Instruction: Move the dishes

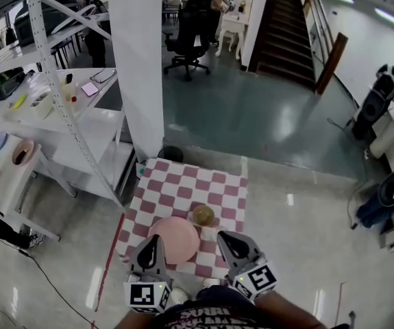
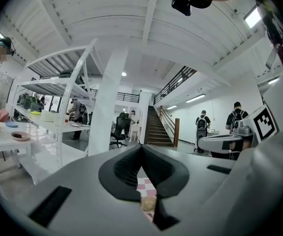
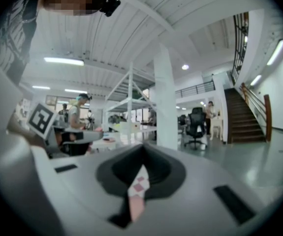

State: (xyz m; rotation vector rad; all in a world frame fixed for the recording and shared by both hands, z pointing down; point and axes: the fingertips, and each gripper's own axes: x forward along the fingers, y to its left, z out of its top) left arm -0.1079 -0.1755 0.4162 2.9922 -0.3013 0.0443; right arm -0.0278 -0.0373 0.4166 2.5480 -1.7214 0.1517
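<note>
Both grippers are held close in front of the person's body, side by side and roughly level, jaws pointing forward over the near edge of the table. The left gripper (image 1: 152,241) has its jaws together at the tips with nothing between them. The right gripper (image 1: 225,238) is likewise closed and empty. Each carries its marker cube at the rear, nearest the body.

The pink plate (image 1: 177,237) lies flat on the checkered cloth (image 1: 183,181) at its near edge – round, plain, a smooth matte pink. In the head view the left gripper's tip overlaps the plate's near-left rim; whether it touches cannot be told. The right gripper sits just beside the plate's right rim. The small bowl (image 1: 203,215) – yellowish and upright – stands just beyond the plate, at its far-right rim.

Beyond the cloth rises a white pillar (image 1: 136,67), with a shelving rack (image 1: 59,94) to its left. Farther off stand an office chair (image 1: 188,41) and a staircase (image 1: 284,33).
</note>
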